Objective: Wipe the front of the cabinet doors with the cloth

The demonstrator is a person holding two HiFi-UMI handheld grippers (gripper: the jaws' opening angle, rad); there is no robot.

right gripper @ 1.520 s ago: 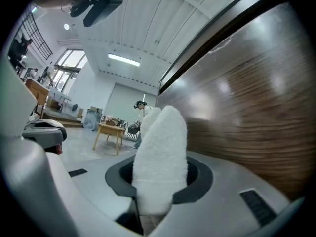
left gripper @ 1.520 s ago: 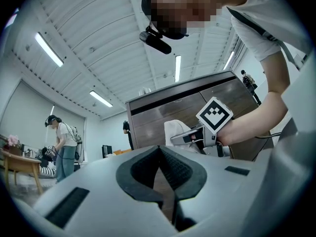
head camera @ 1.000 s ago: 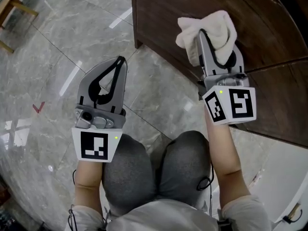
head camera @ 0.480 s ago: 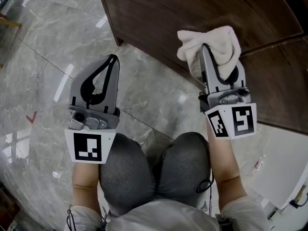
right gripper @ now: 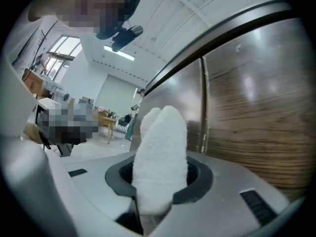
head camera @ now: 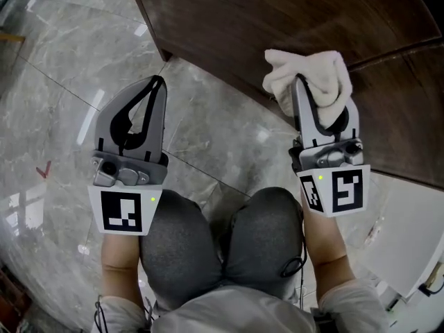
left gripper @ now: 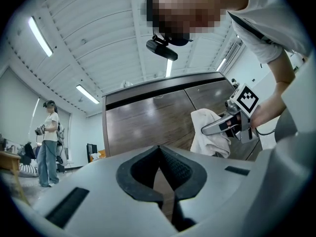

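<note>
cabinet doors [head camera: 277, 26] cut off by top edge, cloth [head camera: 313, 66] partly hidden under right tool [head camera: 305, 89]

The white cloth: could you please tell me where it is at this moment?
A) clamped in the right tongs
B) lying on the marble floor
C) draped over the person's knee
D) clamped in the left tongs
A: the white cloth sits pinched in the right tongs, while the left tongs are shut on nothing.

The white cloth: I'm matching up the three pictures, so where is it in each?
Head view: cloth upper right, clamped in the right gripper.
Left gripper view: cloth right of centre, in front of the cabinet.
Right gripper view: cloth bottom centre, between the jaws.
Shared landmark: the dark wooden cabinet.
</note>
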